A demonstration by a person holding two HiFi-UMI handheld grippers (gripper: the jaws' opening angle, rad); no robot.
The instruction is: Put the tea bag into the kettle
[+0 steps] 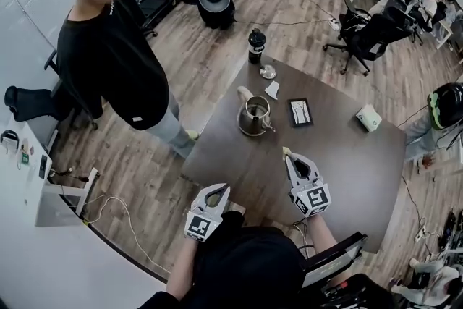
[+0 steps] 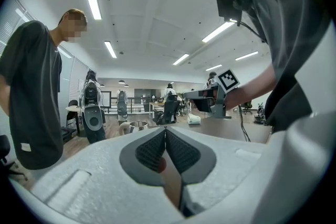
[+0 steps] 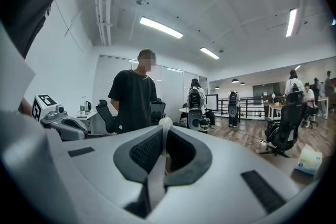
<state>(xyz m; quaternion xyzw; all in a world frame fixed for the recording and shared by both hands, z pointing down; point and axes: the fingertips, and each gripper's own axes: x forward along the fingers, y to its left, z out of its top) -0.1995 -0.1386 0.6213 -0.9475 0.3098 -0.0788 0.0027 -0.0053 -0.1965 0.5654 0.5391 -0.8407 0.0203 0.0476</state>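
Note:
The steel kettle [image 1: 255, 116] stands lidless near the far middle of the dark table [image 1: 347, 177]; the left gripper view shows the kettle [image 2: 137, 125] low and far off. My right gripper [image 1: 287, 153] hovers over the table a little nearer than the kettle and to its right, shut on a pale tea bag [image 1: 285, 151]. In the right gripper view the tea bag [image 3: 165, 124] sticks up from between the pinched jaws of that gripper [image 3: 164, 136]. My left gripper [image 1: 226, 189] hangs by the table's near edge. Its jaws [image 2: 165, 130] are shut with nothing in them.
Beyond the kettle lie a white wrapper [image 1: 272, 89], a small round lid [image 1: 268, 72] and a black bottle [image 1: 256, 45]. A black flat device [image 1: 300, 112] and a tissue box [image 1: 368, 117] sit to the right. A person in black [image 1: 108, 54] stands left of the table.

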